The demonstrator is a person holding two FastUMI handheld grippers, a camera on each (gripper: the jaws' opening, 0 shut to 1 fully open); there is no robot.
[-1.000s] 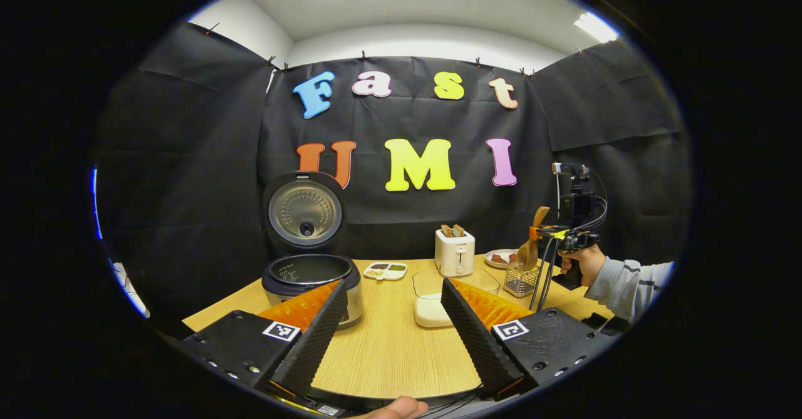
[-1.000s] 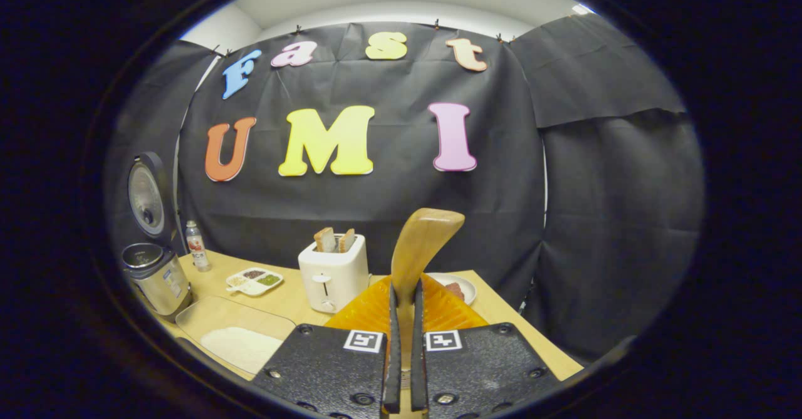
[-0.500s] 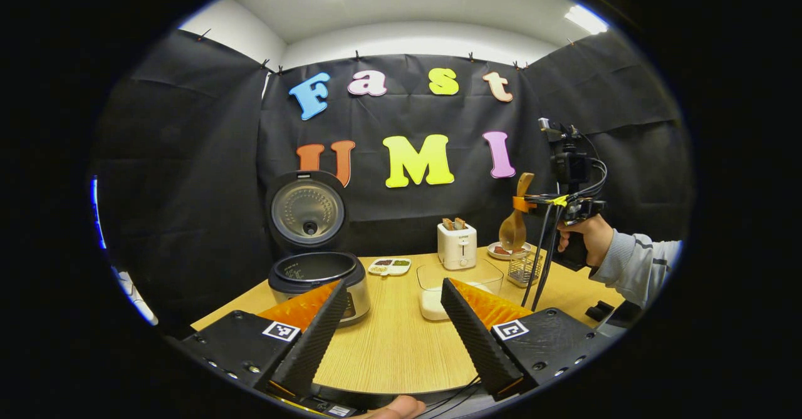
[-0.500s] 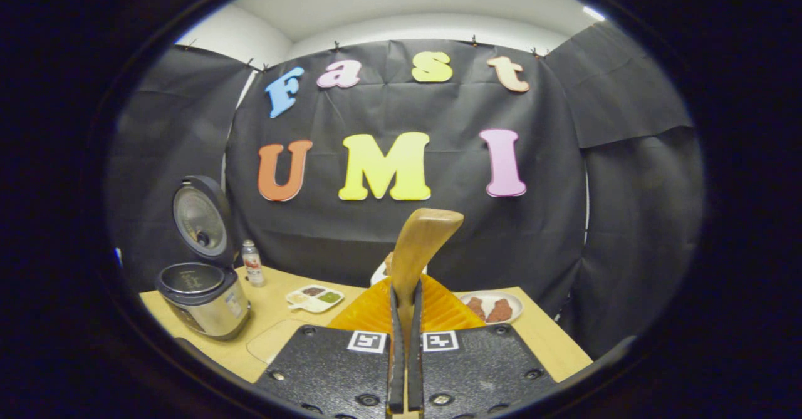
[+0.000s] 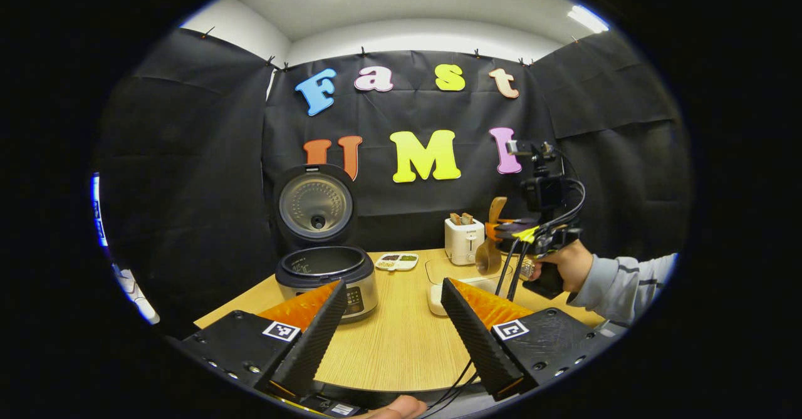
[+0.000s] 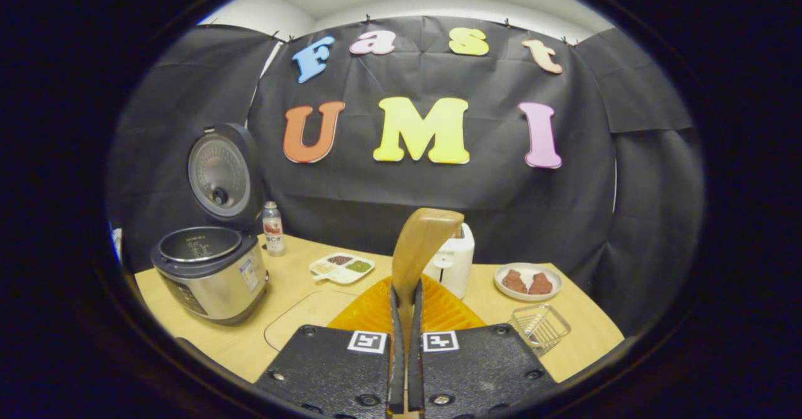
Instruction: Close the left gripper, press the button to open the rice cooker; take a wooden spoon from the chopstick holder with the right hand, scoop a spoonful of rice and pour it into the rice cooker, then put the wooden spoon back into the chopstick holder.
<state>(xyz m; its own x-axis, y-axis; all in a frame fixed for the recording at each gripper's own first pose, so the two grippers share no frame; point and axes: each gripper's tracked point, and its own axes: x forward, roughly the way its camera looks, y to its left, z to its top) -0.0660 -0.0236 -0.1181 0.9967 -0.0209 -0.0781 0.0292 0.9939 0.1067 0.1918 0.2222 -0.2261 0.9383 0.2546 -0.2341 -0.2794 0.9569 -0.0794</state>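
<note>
At the bottom middle of the right gripper view, the right hand-held gripper (image 6: 404, 369) is clenched on the handle of the wooden spoon (image 6: 418, 250), both fingers pressing its sides. I think the spoon is light, stiff and a bit smooth (so a firm squeeze on the handle, well above the bowl, looks best).

Right of middle in the left gripper view, the spoon's bowl hangs over the clear rice box (image 5: 467, 275) on the worktop (image 5: 401, 337). The rice cooker (image 5: 329, 278) stands open at left. The left hand-held gripper (image 5: 391, 328) is spread wide and holds nothing. The wire chopstick holder (image 6: 540, 326) sits at lower right.
</note>
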